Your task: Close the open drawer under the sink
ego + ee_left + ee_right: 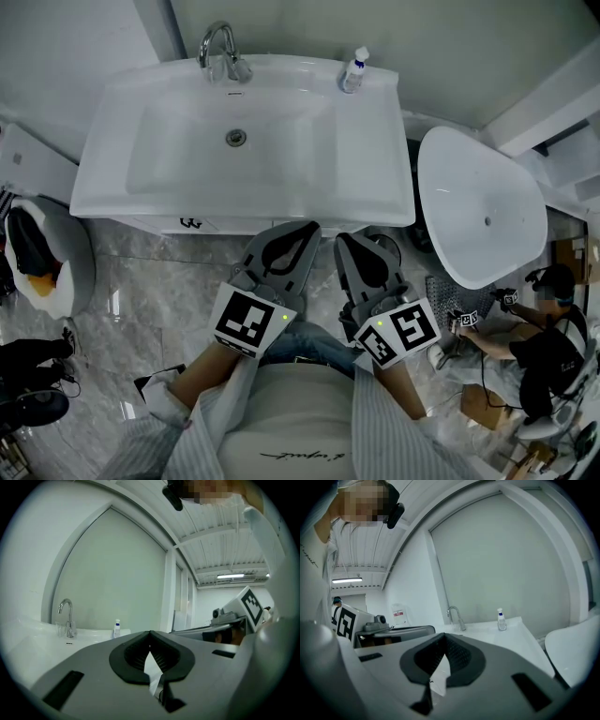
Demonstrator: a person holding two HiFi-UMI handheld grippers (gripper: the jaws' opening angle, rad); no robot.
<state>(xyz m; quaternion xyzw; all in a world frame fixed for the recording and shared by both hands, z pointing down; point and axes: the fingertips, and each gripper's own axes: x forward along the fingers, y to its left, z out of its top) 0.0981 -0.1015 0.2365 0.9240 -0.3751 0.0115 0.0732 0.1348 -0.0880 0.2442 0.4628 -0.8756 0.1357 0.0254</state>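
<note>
drawer (159,225) | white front | narrow strip showing below sink (361,169) edge

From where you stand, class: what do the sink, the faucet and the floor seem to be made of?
The sink looks glossy white with soft glare, probably glazed ceramic. The faucet is mirror-bright silver, likely chromed metal. The floor is grey, veined and polished, reflecting light: marble or marble-look tile, I cannot tell which.

Bathroom — white sink (375,192), faucet (220,49), oval tub (450,169), marble floor (141,291).
</note>
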